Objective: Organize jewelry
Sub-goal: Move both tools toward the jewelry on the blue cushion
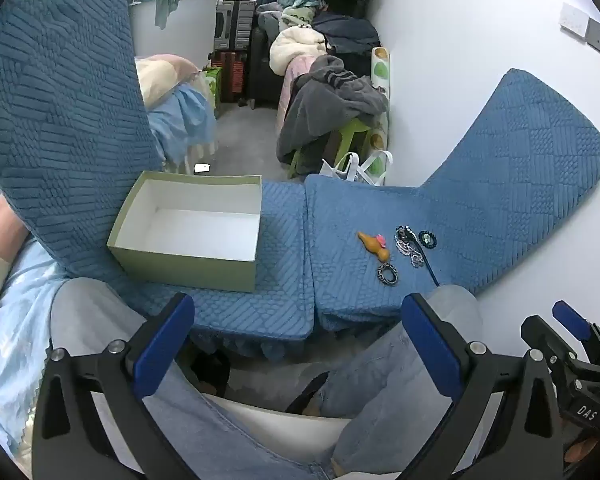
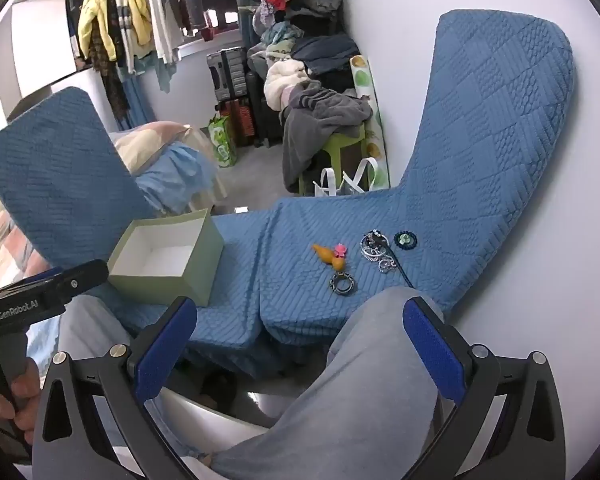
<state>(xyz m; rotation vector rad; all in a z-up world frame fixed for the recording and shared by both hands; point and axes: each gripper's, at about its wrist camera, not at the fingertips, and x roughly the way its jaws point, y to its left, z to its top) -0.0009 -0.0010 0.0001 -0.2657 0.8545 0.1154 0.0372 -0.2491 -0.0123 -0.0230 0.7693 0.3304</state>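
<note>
Nothing has gone into the green box [image 1: 188, 232] yet; it sits empty on the blue quilted cushions [image 1: 284, 248]. The jewelry lies clustered well to its right: an orange hair clip [image 1: 374, 245], a dark ring [image 1: 388, 274], a tangle of silver chains [image 1: 409, 247] and a round brooch [image 1: 427, 238]. I judge the first pick comes next, calling for a reach forward. The left tool [image 1: 298, 348] and the right tool [image 2: 300, 350] both gape wide and hold nothing, tilted down above the person's knees.

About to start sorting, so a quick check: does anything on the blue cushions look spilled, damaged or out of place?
Nothing damaged. The jewelry lies loose on the blue cushion: silver chains in a tangled heap, a dark ring beside them. The green box is empty.
</note>
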